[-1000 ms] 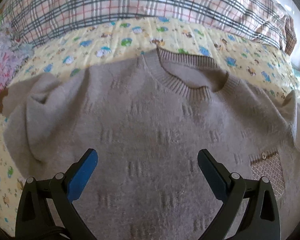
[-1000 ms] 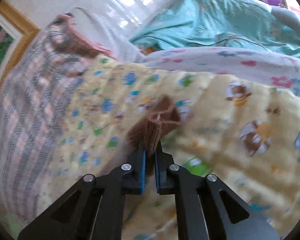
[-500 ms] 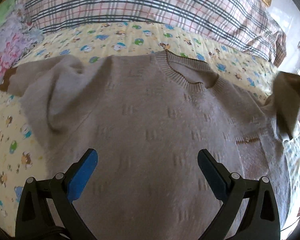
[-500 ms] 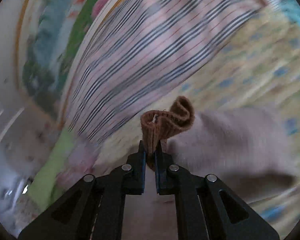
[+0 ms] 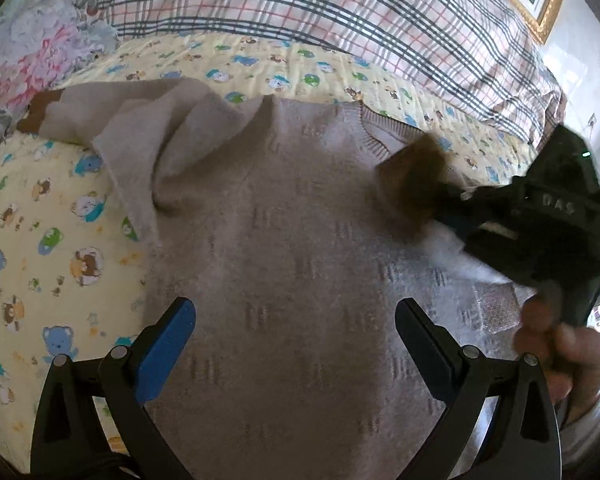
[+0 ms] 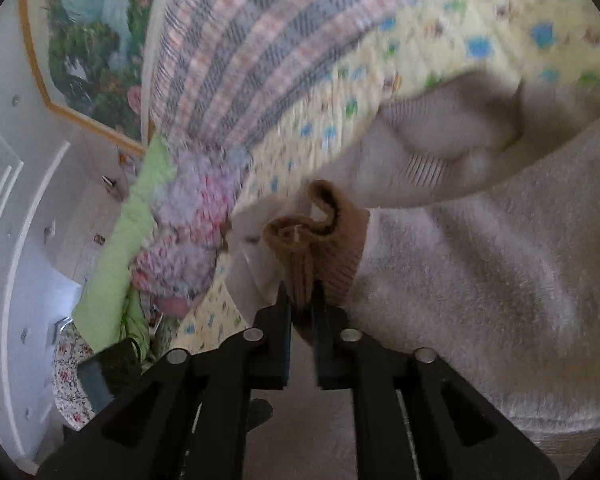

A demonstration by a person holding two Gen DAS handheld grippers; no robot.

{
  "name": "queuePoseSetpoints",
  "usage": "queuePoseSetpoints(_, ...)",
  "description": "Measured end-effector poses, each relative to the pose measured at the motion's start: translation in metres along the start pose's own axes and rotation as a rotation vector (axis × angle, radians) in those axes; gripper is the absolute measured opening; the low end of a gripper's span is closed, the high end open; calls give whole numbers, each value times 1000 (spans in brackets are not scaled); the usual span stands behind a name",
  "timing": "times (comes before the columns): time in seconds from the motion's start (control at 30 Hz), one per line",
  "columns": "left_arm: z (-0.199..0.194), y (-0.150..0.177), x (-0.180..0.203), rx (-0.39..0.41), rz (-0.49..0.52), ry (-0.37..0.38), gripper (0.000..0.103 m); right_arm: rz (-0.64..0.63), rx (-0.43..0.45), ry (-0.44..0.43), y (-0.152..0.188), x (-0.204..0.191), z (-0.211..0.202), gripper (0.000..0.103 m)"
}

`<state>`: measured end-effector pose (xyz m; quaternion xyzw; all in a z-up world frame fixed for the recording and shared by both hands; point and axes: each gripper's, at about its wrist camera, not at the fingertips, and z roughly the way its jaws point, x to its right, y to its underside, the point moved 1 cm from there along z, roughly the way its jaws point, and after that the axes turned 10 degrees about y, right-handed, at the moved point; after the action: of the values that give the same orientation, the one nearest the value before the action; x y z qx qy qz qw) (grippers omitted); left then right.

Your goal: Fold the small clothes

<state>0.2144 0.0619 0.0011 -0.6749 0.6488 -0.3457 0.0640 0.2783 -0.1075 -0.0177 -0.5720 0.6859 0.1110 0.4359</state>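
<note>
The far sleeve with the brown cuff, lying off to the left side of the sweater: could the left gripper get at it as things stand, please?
Probably yes. The left gripper hangs open over the sweater, and the brown cuff lies uncovered on the yellow quilt. The right gripper works on the opposite side.

Daylight, soft shadows. Fisheye bending and dark vignette at edges. Motion blur on right gripper (image 5: pixel 440 204) and plaid blanket (image 6: pixel 260 40).

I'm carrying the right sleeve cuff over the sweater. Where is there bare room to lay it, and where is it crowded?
The sweater front between the neckline and the open left gripper lies flat and bare. The yellow quilt beside the sweater is free too. It is crowded at the bunched left sleeve and around the right gripper, jaws shut on the brown cuff.
</note>
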Motion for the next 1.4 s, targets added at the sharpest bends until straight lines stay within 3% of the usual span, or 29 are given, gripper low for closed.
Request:
queuePoseSetpoints(0.03,3,-1,1,-8,-4,7,100,8,-23,9,0,0,6,36)
queuePoseSetpoints(0.1,11,-4,4,-23,-9,30,100,42,-75,10,3,4,14,65)
queuePoseSetpoints(0.17,22,-8,10,-37,-2,34,100,45,-32,-23,6,7,-4,65)
queuePoseSetpoints(0.27,42,-16,17,-70,5,29,100,43,52,-6,6,17,-44,65)
queuePoseSetpoints(0.5,86,-43,28,-93,-36,74,98,102,265,94,13,59,-145,65)
queuePoseSetpoints(0.53,90,-46,32,-83,-32,83,87,117,290,114,15,65,-154,65)
queuePoseSetpoints(0.57,93,-48,37,-73,-16,97,55,138,324,129,17,73,-167,65)
queuePoseSetpoints(0.63,94,-51,49,-86,14,103,8,170,366,140,18,81,-179,65)
queuePoseSetpoints(0.7,75,-52,56,-40,35,101,7,204,414,160,18,88,-194,65)
queuePoseSetpoints(0.8,26,-50,48,92,65,81,7,213,474,210,15,99,-219,65)
queuePoseSetpoints(0.93,15,-51,8,94,7,30,7,213,492,325,3,116,-234,65)
queuePoseSetpoints(1.27,20,-34,-31,75,-106,-31,7,163,228,519,-38,143,-155,65)
queuePoseSetpoints(1.4,21,-23,-43,53,-122,-31,7,186,208,484,-38,152,-147,65)
